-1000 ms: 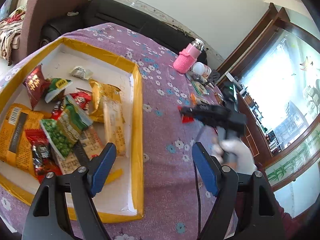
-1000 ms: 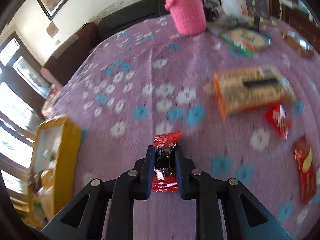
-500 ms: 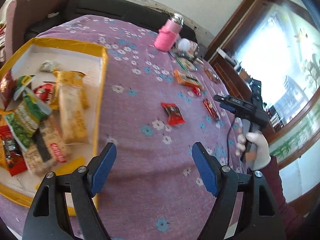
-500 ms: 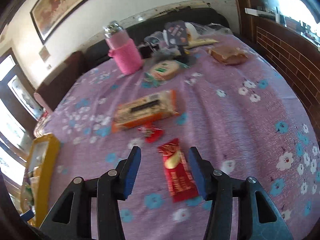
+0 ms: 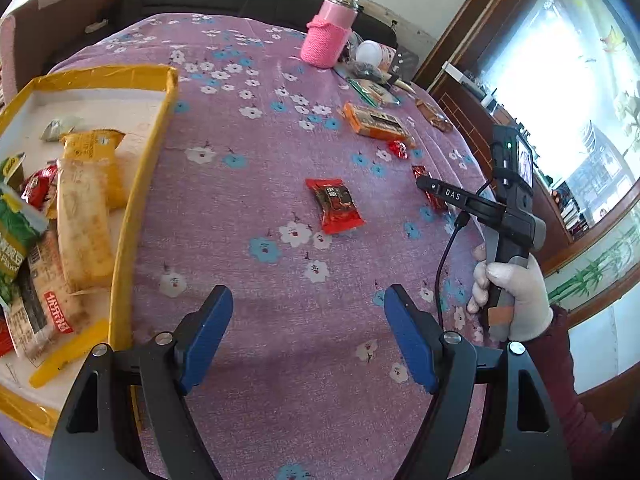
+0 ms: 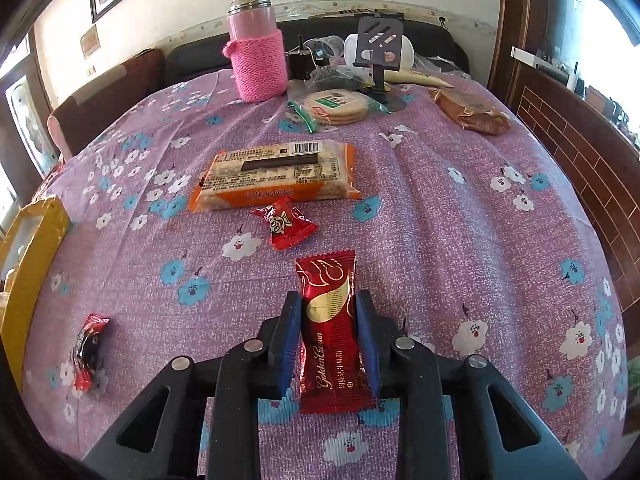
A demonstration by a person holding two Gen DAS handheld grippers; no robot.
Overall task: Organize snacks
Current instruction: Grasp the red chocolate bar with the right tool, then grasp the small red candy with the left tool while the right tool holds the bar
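Wafer bar: your right hand-held gripper (image 6: 328,334) has its jaws closing around a dark red foil wafer bar (image 6: 329,328) with gold script, lying lengthwise between the pads on the counter (image 6: 460,208).
Left hand-held gripper (image 5: 306,332): your jaws stand wide with nothing between them, above bare cloth.
Loose snacks near you: one small red candy (image 6: 285,222), one orange cracker pack (image 6: 276,174), one round biscuit pack (image 6: 334,106), one red-black packet (image 6: 89,350) lying well to the left.
Tray: one yellow-rimmed tray (image 5: 136,196) holding several packets.
Bottle: one in a pink knit sleeve (image 6: 256,46).
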